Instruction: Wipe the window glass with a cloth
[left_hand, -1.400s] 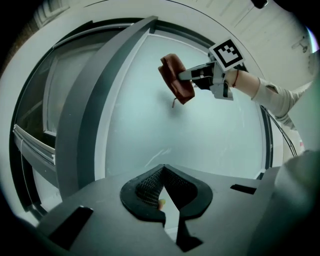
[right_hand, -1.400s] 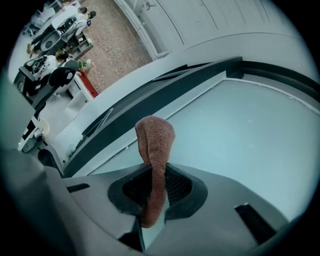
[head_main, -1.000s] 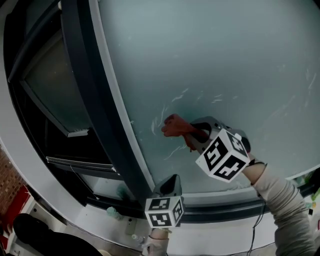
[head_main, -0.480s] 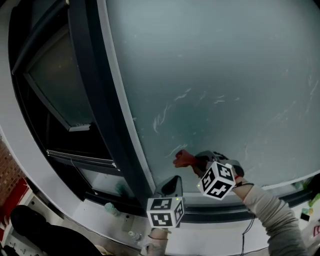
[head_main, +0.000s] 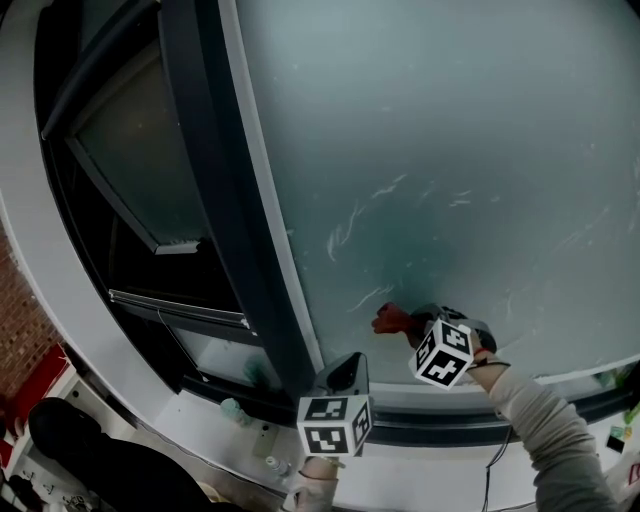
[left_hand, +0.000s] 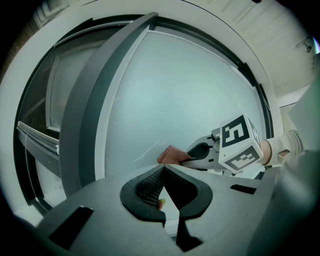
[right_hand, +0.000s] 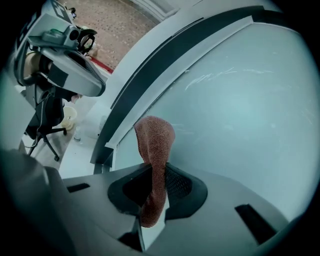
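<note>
The right gripper (right_hand: 155, 173) pinches the red cloth (right_hand: 155, 139) between closed jaws, against the lower part of the window glass (head_main: 450, 150) near its dark frame (head_main: 225, 200) — the left gripper (left_hand: 163, 170), jaws together on nothing, hangs just below.

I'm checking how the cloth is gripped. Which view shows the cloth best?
The right gripper view: the reddish cloth fills the centre, pinched between the jaws of the right claw, its free end toward the glass. The head view shows only a small red tuft; the left gripper view, a small patch.
</note>
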